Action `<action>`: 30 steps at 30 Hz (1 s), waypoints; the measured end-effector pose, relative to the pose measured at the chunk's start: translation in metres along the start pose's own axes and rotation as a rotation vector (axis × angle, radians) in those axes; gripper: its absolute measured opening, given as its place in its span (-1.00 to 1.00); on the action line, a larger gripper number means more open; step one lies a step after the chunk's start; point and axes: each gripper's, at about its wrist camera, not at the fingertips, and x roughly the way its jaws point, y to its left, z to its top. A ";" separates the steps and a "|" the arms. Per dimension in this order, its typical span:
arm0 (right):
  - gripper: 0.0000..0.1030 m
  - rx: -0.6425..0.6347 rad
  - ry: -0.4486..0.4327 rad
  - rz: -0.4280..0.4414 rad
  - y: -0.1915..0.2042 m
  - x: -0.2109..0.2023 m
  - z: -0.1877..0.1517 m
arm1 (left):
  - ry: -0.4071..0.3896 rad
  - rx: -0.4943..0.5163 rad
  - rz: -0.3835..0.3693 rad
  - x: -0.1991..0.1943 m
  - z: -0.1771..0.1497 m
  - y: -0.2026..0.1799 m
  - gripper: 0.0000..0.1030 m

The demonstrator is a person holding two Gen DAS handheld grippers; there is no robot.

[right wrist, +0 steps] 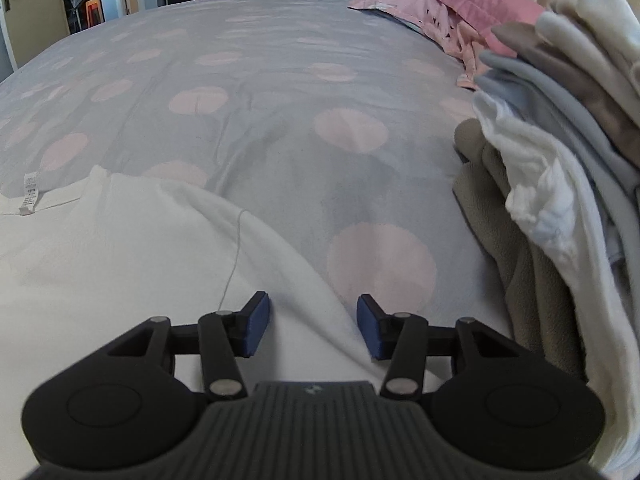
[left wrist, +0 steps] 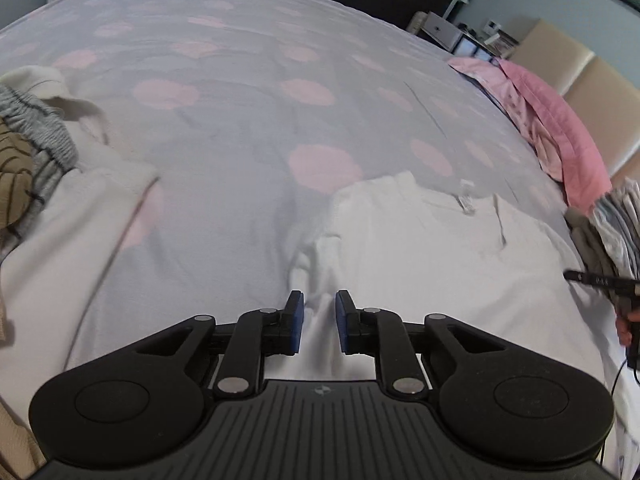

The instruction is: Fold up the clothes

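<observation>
A white T-shirt (left wrist: 420, 248) lies flat on the bed, its collar label (left wrist: 466, 200) pointing away from me. In the left wrist view my left gripper (left wrist: 319, 322) hovers low over the shirt's bunched left sleeve. Its jaws stand narrowly apart, with white fabric showing in the gap. In the right wrist view the same shirt (right wrist: 120, 248) fills the lower left. My right gripper (right wrist: 313, 328) is wide open over the shirt's right edge, one pad above the cloth and the other above the duvet. The right tool (left wrist: 600, 280) also pokes in at the far right of the left wrist view.
A grey duvet with pink dots (left wrist: 248, 120) covers the bed. Unfolded cream, grey and olive clothes (left wrist: 44, 148) are heaped at the left. A pink pillow (left wrist: 560, 120) lies at the far right. A stack of folded clothes (right wrist: 560, 140) stands close on the right.
</observation>
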 end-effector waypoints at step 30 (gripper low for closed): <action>-0.83 -0.033 -0.085 -0.111 0.005 -0.005 0.014 | 0.035 0.258 0.459 0.034 0.058 -0.024 -0.76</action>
